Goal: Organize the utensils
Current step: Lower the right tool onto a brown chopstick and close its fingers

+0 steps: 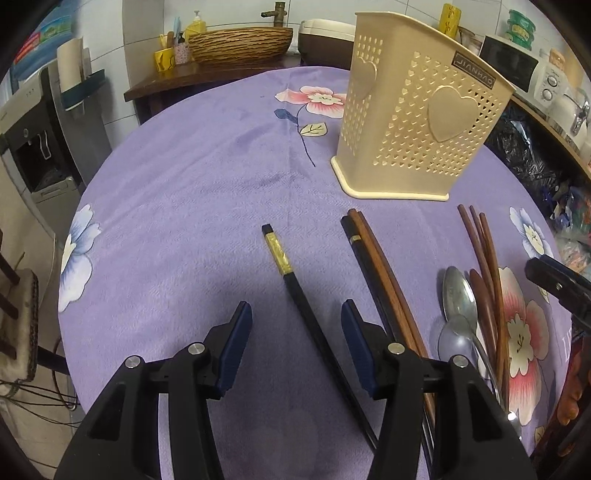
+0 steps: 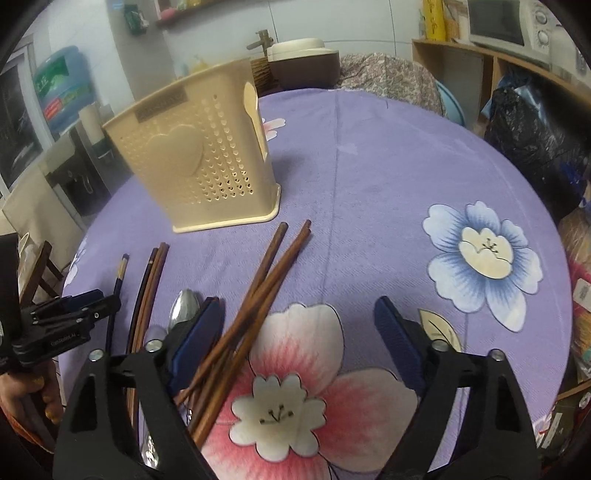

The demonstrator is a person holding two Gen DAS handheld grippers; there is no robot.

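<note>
A beige perforated utensil holder (image 1: 417,122) with heart shapes stands on the purple cloth; it also shows in the right wrist view (image 2: 199,162). A black chopstick with a gold band (image 1: 295,291) lies between the open fingers of my left gripper (image 1: 295,314). A black and brown chopstick group (image 1: 373,266) lies to its right. Two metal spoons (image 1: 458,295) and several brown chopsticks (image 1: 487,258) lie further right. My right gripper (image 2: 299,317) is open and empty above the brown chopsticks (image 2: 266,288), which lie by its left finger. A spoon (image 2: 184,306) shows beside it.
The round table (image 1: 184,184) has a purple floral cloth. A wicker basket (image 1: 240,44) and a rice cooker (image 1: 325,33) stand behind it. A microwave (image 1: 513,62) sits on a shelf at the right. Black bags (image 2: 532,140) lie past the table's right edge.
</note>
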